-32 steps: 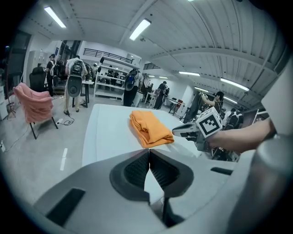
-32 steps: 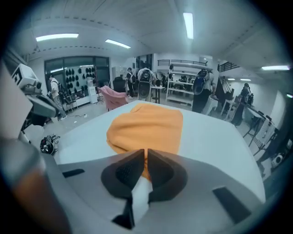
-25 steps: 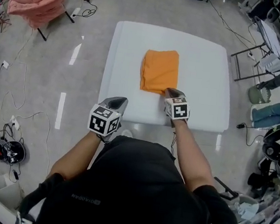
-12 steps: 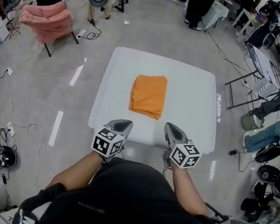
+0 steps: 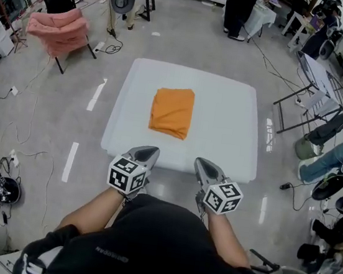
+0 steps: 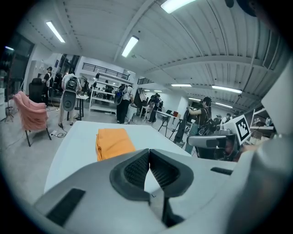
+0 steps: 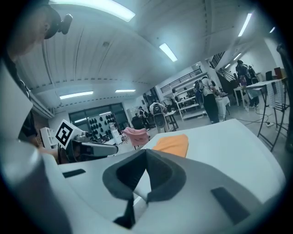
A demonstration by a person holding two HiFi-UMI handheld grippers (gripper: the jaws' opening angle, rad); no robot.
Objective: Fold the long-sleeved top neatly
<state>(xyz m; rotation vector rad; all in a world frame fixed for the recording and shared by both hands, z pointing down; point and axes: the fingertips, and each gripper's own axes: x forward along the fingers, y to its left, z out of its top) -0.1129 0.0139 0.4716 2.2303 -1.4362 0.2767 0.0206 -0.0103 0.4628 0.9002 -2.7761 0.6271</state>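
The head view alone takes in the whole layout from above: the white table (image 5: 225, 131) with the long-sleeved top (image 5: 172, 111) lying flat on it, a little left of the middle, and the left gripper (image 5: 147, 152) and right gripper (image 5: 202, 163) side by side at the table's near edge, well apart from the cloth and touching nothing. It also shows cables (image 5: 3, 187) on the floor at the left. How the fingers stand it cannot settle; each gripper view does. In the left gripper view the two dark ribbed pads meet at their tips with nothing between them, and in the right gripper view the tips are likewise pressed together and empty. These low views add what the head view lacks: the ceiling with its strip lights (image 6: 130, 45), people (image 6: 123, 103) standing at shelves beyond the table, and each gripper's neighbour with its marker cube at the frame's side. A pink chair (image 5: 57, 27) shows in all three. The top is orange, folded into a compact oblong with its long side running away from the person; the left gripper view shows stacked layers along its left edge, and from above its near edge sits slightly askew.
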